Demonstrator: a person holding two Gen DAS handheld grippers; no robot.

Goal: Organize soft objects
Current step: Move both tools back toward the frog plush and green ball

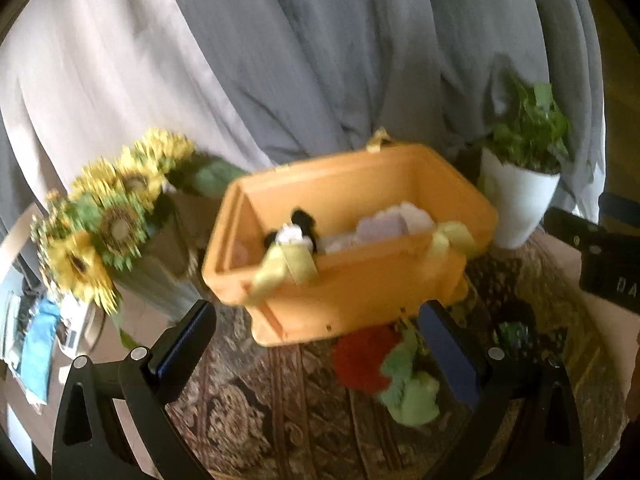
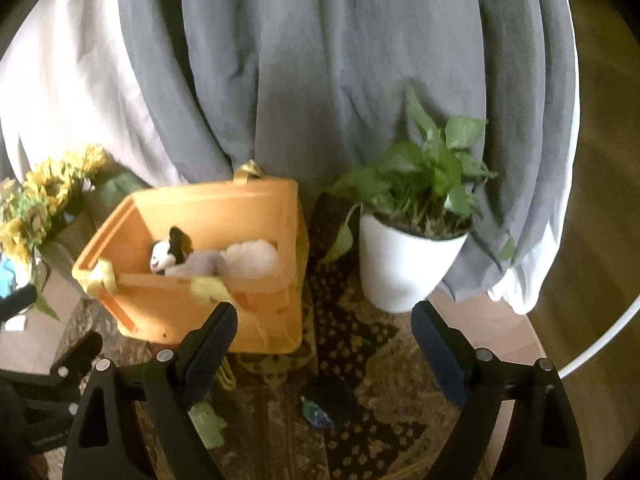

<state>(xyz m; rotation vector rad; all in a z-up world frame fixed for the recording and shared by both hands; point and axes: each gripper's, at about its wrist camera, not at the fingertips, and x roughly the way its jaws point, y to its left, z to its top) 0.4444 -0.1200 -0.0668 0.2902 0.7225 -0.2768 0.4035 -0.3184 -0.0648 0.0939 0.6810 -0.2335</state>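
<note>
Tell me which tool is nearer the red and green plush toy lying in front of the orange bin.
Left. The left tool stands open right at the red and green plush toy, the toy close by its right-hand finger. The right tool is open further right, toward the potted plant.

A patterned cloth covered the table. On it stood an orange bin, a white plant pot, a sunflower vase, and a red-green soft toy.
</note>
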